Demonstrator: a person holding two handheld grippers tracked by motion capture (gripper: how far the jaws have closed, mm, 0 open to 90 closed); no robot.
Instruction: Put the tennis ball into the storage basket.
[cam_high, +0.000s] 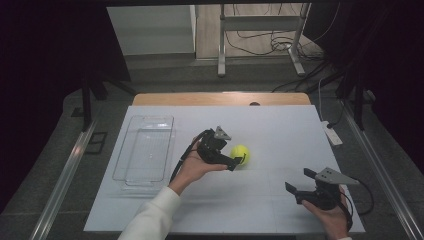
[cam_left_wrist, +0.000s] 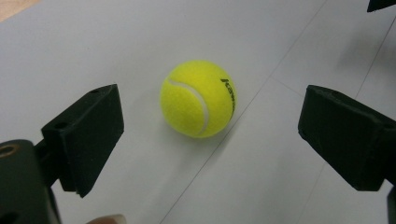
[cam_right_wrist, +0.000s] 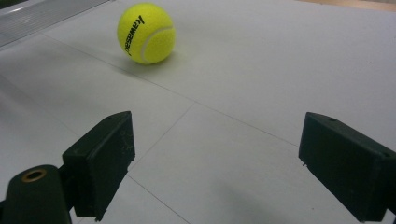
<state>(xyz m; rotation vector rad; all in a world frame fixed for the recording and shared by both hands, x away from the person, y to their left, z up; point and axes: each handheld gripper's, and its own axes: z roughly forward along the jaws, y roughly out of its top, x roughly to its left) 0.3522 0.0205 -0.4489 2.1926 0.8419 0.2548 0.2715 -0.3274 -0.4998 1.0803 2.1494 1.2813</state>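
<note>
Nearest the person, the right gripper (cam_high: 301, 186) waits spread and empty at the table's front edge. Farther in, the left gripper (cam_high: 235, 165), jaws wide, lines up on the tennis ball (cam_high: 240, 154) mid-table; it should straddle the ball evenly before squeezing. Black lettering on the ball looks like "Kawasaki."

High view looks down; both claw views closely share the tennis ball (cam_left_wrist: 198, 99).

White table (cam_high: 280, 130), tennis ball (cam_high: 240, 153), clear tray (cam_high: 145, 148)
</note>
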